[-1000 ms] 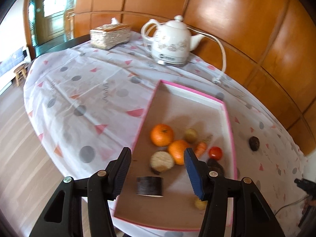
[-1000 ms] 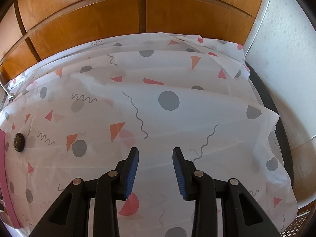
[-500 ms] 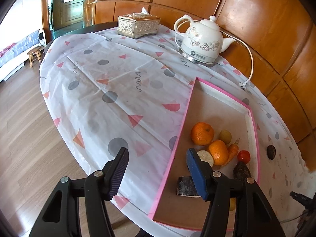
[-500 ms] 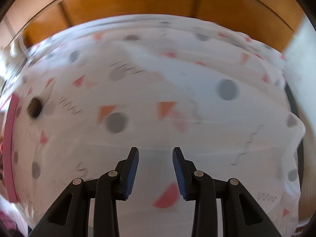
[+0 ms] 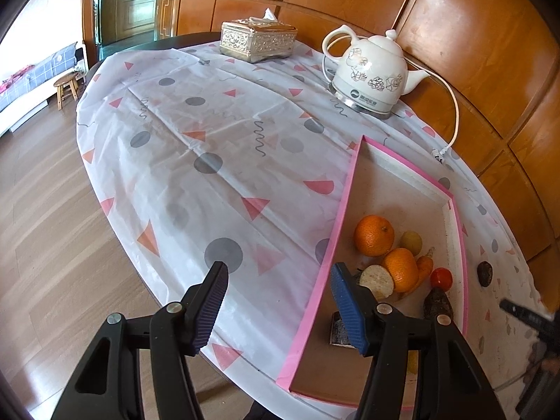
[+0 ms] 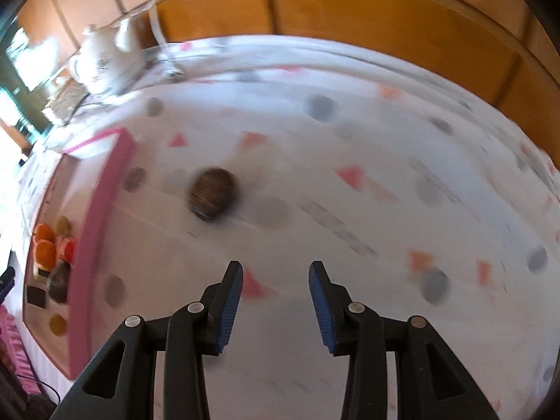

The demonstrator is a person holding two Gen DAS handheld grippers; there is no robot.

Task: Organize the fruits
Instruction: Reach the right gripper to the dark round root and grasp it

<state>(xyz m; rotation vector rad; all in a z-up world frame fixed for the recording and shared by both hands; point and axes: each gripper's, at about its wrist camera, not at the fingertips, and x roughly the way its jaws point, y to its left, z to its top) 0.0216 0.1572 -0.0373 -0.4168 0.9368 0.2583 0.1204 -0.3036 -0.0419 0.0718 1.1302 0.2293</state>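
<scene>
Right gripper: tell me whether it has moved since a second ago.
Yes. The right gripper has swung toward the pink-rimmed tray: the dark round fruit lying on the tablecloth beside it now sits much nearer its empty jaws, which have just been opening.

A thin white patterned plastic tablecloth [image 5: 217,175] looks smooth and slightly glossy. The white ceramic kettle [image 5: 371,77] shines, at 12 o'clock from the matt pink-rimmed cardboard tray [image 5: 336,231]. The wooden wall panels [image 5: 465,35] are polished.
</scene>
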